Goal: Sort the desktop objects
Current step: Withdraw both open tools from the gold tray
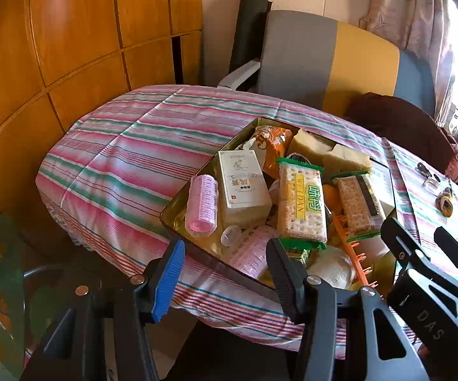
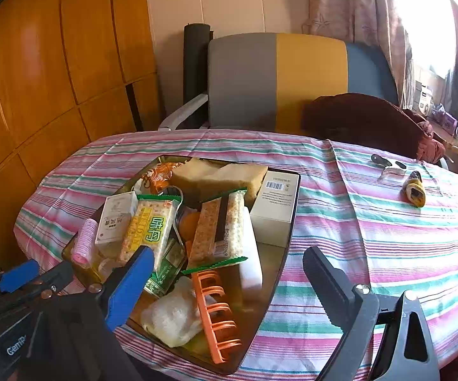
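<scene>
Striped-cloth table (image 2: 372, 231) bears a full tray (image 2: 292, 222) and yellow roll (image 2: 414, 192)

The left gripper (image 1: 225, 266) is hovering with its jaws apart over the near edge of a gold tray (image 1: 178, 203), nothing sitting between them. A pink hair roller (image 1: 202, 203), a white box (image 1: 245, 184) and two cracker packets (image 1: 302, 203) are lying heaped in the tray. The right gripper (image 1: 419, 244) is showing at the lower right, above the striped tablecloth (image 1: 117, 146)

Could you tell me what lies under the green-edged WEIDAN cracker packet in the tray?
The WEIDAN packet rests partly on a small green packet and a metal spoon in the tray. What lies beneath its middle is covered.
</scene>
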{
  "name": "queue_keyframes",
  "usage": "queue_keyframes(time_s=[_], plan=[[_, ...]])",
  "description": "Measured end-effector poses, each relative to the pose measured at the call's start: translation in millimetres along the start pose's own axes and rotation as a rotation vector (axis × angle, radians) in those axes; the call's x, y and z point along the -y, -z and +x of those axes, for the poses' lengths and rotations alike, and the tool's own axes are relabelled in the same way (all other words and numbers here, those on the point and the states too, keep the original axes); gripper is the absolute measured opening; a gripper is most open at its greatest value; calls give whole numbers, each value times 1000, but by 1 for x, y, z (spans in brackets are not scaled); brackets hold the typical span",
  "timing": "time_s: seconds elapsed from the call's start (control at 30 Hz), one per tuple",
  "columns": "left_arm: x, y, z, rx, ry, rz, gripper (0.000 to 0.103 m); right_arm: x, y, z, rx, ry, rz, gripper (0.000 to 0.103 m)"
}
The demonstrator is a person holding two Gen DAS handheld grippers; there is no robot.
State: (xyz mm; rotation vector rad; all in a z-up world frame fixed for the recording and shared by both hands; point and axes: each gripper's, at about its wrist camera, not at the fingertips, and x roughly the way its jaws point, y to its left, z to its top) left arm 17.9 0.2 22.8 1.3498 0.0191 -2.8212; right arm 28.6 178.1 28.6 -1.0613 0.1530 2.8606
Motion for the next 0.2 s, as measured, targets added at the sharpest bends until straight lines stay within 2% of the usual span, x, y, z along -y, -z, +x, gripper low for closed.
queue_keyframes(time_s=[0.2], plan=[[-3,-1,-1,22,-17,-8,54,1,2,3,-10,-4,10,96]])
